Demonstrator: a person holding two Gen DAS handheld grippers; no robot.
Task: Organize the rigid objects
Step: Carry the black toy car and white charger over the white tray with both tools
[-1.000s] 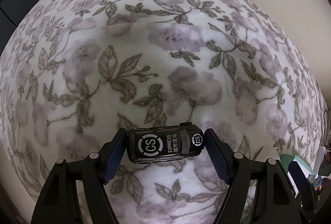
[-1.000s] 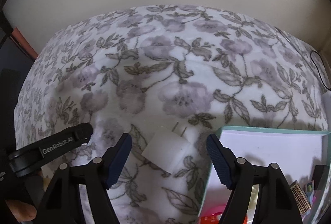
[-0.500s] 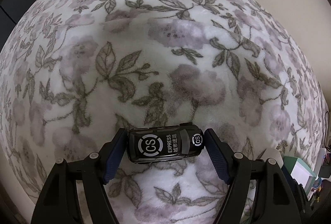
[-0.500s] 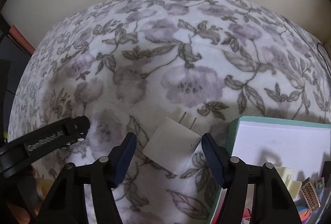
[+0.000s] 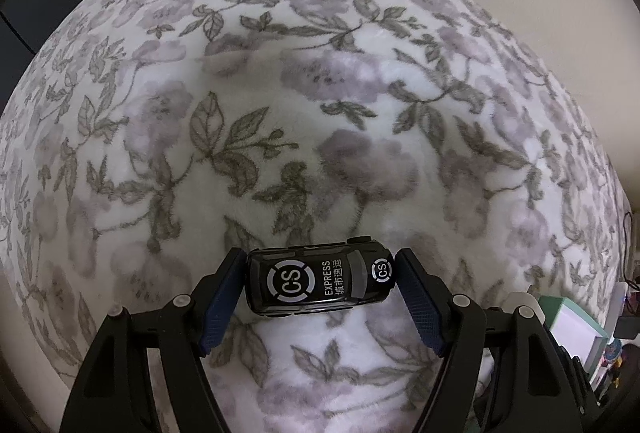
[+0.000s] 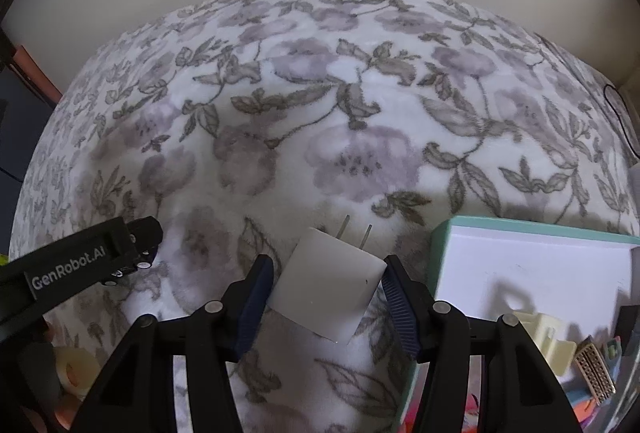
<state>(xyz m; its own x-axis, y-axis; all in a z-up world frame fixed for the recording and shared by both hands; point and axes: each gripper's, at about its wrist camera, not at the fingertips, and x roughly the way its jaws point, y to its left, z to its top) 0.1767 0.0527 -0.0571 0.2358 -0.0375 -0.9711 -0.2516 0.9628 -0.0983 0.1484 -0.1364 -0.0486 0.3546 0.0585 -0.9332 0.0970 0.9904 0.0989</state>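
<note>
A black toy car (image 5: 316, 283) marked "CS EXPRESS" sits crosswise in my left gripper (image 5: 320, 261), which is shut on it, one blue pad at each end, above the floral blanket (image 5: 320, 93). In the right wrist view a white plug-in charger (image 6: 332, 289) lies on the blanket, turned at an angle with its two prongs pointing away. My right gripper (image 6: 328, 265) is closing on it; the right pad meets its corner and the left pad its edge. The left gripper's black body (image 6: 100, 257) shows at the left of that view.
A teal box (image 6: 520, 233) with a white inside stands just right of the charger and holds a cream clip (image 6: 548, 333) and other small items. A roll of tape (image 6: 76, 369) lies low on the left. A wall runs behind the blanket.
The right jaws have narrowed from well clear of the charger to touching its sides. The left gripper still holds the toy car the same way.
</note>
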